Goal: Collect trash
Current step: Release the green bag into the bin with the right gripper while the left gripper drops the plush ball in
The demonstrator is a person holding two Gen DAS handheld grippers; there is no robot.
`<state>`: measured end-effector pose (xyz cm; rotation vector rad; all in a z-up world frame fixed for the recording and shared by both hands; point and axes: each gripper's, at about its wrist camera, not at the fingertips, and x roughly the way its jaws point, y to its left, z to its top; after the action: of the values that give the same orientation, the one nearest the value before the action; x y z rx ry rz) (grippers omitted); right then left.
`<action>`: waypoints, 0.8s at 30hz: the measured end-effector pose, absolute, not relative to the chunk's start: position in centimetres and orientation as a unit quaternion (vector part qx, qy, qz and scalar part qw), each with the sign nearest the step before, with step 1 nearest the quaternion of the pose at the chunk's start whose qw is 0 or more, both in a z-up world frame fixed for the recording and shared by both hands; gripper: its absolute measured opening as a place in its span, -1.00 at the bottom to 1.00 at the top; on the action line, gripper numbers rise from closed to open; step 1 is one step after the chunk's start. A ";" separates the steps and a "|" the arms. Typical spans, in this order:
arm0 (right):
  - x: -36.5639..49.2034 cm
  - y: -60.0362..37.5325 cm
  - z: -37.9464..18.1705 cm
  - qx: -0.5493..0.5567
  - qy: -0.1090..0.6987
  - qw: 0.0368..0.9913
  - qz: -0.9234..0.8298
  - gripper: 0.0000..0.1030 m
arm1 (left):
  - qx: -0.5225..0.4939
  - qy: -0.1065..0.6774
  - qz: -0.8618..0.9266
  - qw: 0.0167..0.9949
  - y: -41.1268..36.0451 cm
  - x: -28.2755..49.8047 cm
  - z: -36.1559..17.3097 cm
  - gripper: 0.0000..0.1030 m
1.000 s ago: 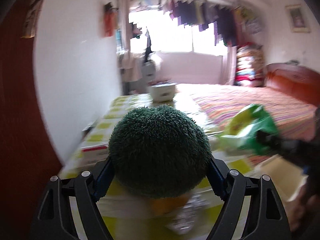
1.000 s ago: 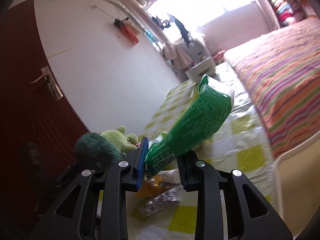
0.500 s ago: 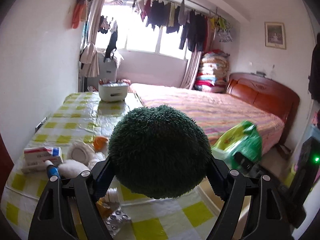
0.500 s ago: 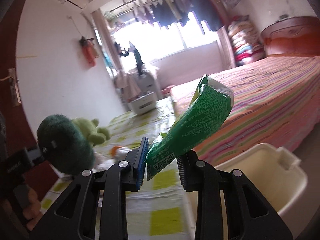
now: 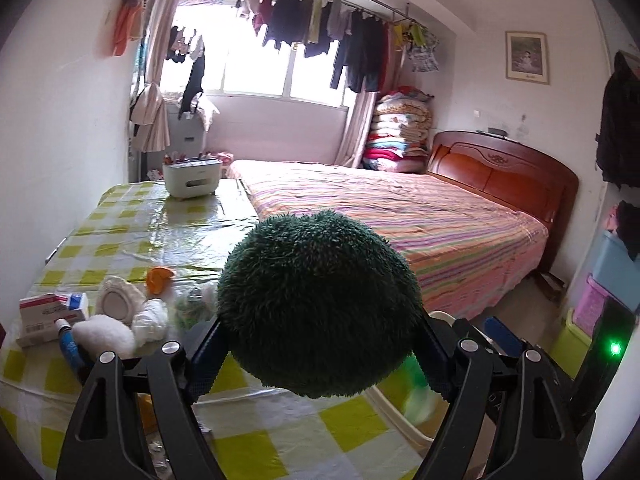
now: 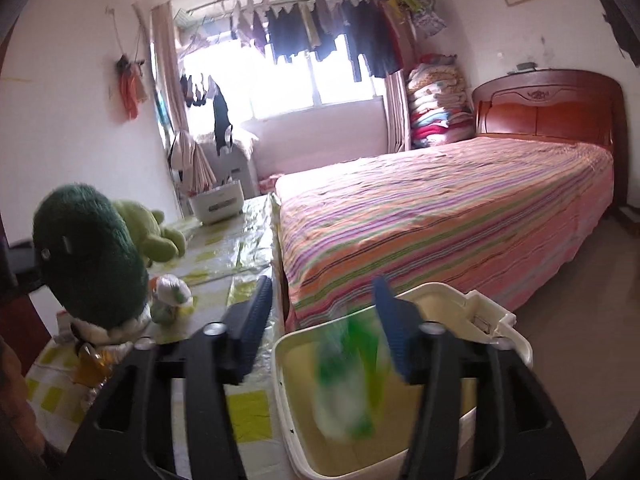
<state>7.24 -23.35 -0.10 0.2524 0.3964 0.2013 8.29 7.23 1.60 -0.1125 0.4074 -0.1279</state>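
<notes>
My left gripper (image 5: 318, 364) is shut on a dark green plush toy (image 5: 318, 300), held above the checked table (image 5: 256, 452). The toy also shows at the left in the right wrist view (image 6: 88, 260). My right gripper (image 6: 322, 320) is open above the cream bin (image 6: 492, 320). The green snack wrapper (image 6: 348, 384) is blurred, free of the fingers, inside the bin's mouth. It shows as a green blur in the left wrist view (image 5: 416, 396). More trash lies on the table: crumpled tissue (image 5: 150, 320), an orange scrap (image 5: 158, 278), a small green-white bag (image 6: 172, 292).
A medicine box (image 5: 52, 312), a white pad (image 5: 116, 302) and a white organiser (image 5: 192, 178) are on the table. A striped bed (image 6: 440, 216) stands right of the table. A foil blister pack (image 5: 156, 452) lies near the table's front edge.
My right gripper has opened and let go of the green wrapper, which drops into the bin. Both views have swung right. The left gripper still holds the plush.
</notes>
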 end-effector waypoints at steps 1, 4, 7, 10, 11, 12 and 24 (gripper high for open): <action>7.0 -23.9 0.0 0.137 0.189 0.967 0.097 0.23 | -0.052 0.203 -0.068 0.975 6.7 8.3 1.6 0.52; 6.3 -26.1 0.3 0.179 0.165 0.966 0.084 0.39 | -0.044 0.207 -0.083 0.974 5.5 8.3 1.4 0.53; 5.8 -28.6 0.2 0.224 0.140 0.962 0.064 0.52 | -0.039 0.217 -0.101 0.970 4.4 8.5 1.0 0.53; 5.7 -30.7 -0.4 0.261 0.132 0.955 0.054 0.53 | -0.034 0.232 -0.121 0.965 3.1 9.0 0.3 0.53; 5.7 -31.2 -0.6 0.269 0.133 0.953 0.051 0.53 | -0.032 0.238 -0.128 0.962 2.5 9.3 0.0 0.53; 5.8 -31.6 -0.9 0.276 0.134 0.950 0.051 0.53 | -0.031 0.245 -0.135 0.960 2.1 9.6 -0.3 0.53; 5.9 -33.5 -1.9 0.313 0.144 0.937 0.050 0.54 | -0.003 0.314 -0.171 0.934 -1.9 12.0 -4.0 0.55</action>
<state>5.93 -33.52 -1.94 0.6404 0.2945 0.1015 11.97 -1.89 -3.97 -0.0066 0.6416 -0.3492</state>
